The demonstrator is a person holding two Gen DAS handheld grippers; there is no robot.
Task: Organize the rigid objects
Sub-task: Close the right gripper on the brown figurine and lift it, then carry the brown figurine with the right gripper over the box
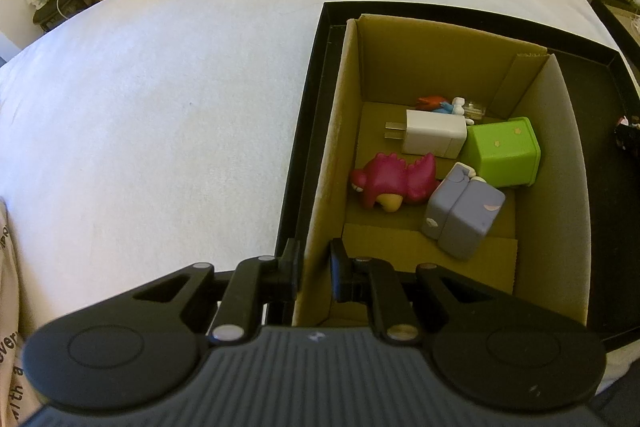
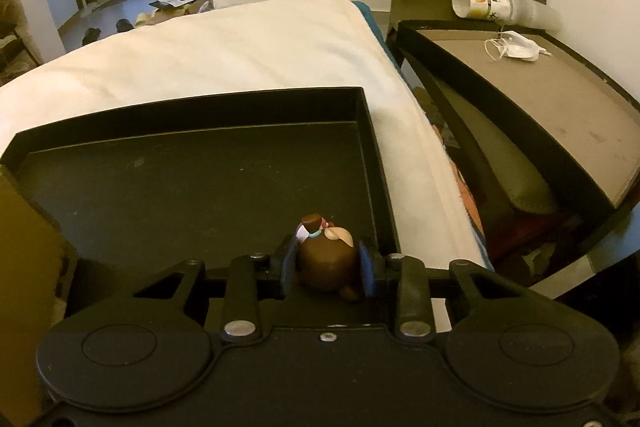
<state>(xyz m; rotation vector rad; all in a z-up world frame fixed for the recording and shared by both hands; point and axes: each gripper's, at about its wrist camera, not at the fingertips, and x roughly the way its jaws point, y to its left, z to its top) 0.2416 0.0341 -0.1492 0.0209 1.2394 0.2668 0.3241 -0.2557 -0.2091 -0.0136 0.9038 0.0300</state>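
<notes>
A cardboard box (image 1: 332, 163) stands inside a black tray (image 1: 308, 131) on a white bed. In the box lie a pink dinosaur toy (image 1: 394, 181), a white charger plug (image 1: 434, 133), a green cube (image 1: 504, 151), a lilac block figure (image 1: 462, 211) and a small red-and-blue figure (image 1: 440, 103). My left gripper (image 1: 315, 267) is shut on the box's near-left wall. My right gripper (image 2: 327, 259) is shut on a brown figurine (image 2: 326, 255) and holds it over the black tray's (image 2: 368, 119) bare floor near its right wall.
The white bed (image 1: 160, 107) spreads left of the tray. Right of the bed a second black box lid (image 2: 540, 115) holds a face mask (image 2: 518, 47) and a tipped paper cup (image 2: 480, 3). Shoes and clutter lie on the floor beyond.
</notes>
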